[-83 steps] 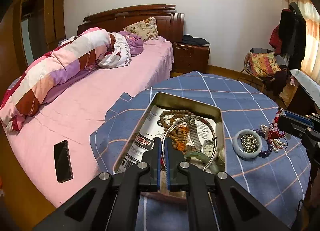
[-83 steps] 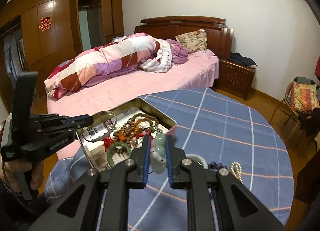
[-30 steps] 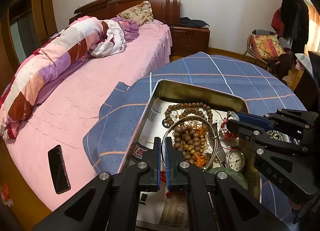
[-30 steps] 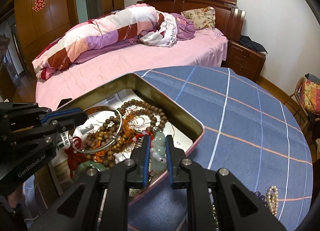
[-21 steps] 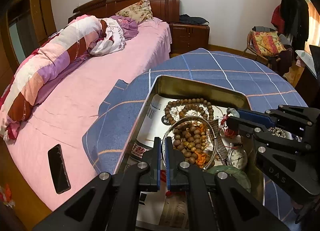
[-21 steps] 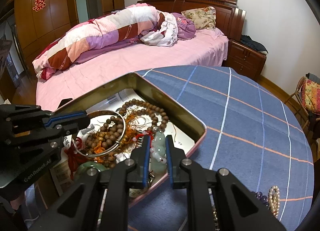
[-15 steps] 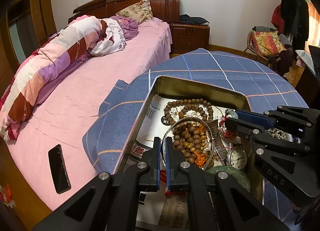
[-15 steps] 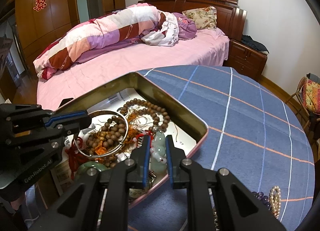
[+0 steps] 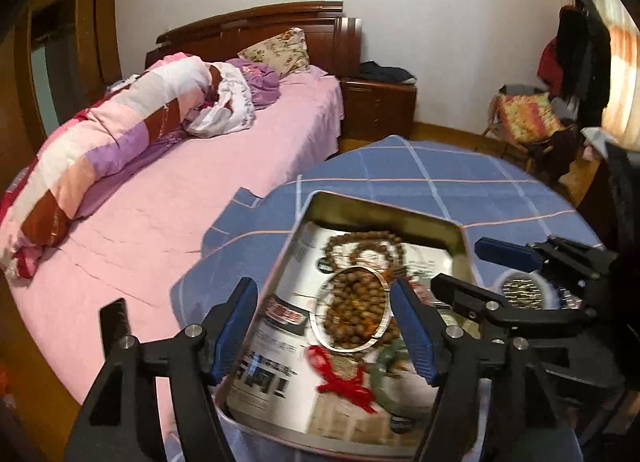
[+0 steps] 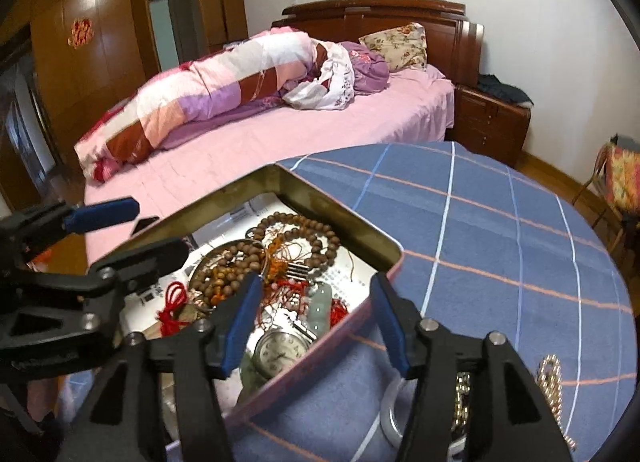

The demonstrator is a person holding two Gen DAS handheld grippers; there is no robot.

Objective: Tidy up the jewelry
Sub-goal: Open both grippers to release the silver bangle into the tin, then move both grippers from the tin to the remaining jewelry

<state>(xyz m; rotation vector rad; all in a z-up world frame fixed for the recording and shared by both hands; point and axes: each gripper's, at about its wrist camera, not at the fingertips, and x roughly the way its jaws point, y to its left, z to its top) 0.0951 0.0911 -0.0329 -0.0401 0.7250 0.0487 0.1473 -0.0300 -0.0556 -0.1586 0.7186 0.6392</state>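
- The left gripper is hanging at the bottom of its view with its 2 fingers spread wide and pinching nothing, the silver bangle lying between them in the tin.
- The right gripper is likewise gaping at the lower centre of its view, empty, straddling the tin's near rim; the pale jade pendant is resting inside beside the pocket watch.
- Both pieces are lying in the tin, likely because it is serving as the collecting box.
- Mid-frame, the wooden bead strings are piling on the printed paper lining.
- At the lower right of the right view, a pearl strand is waiting on the blue checked tablecloth, probably next.
- Farther up, the pink bed is filling the background.
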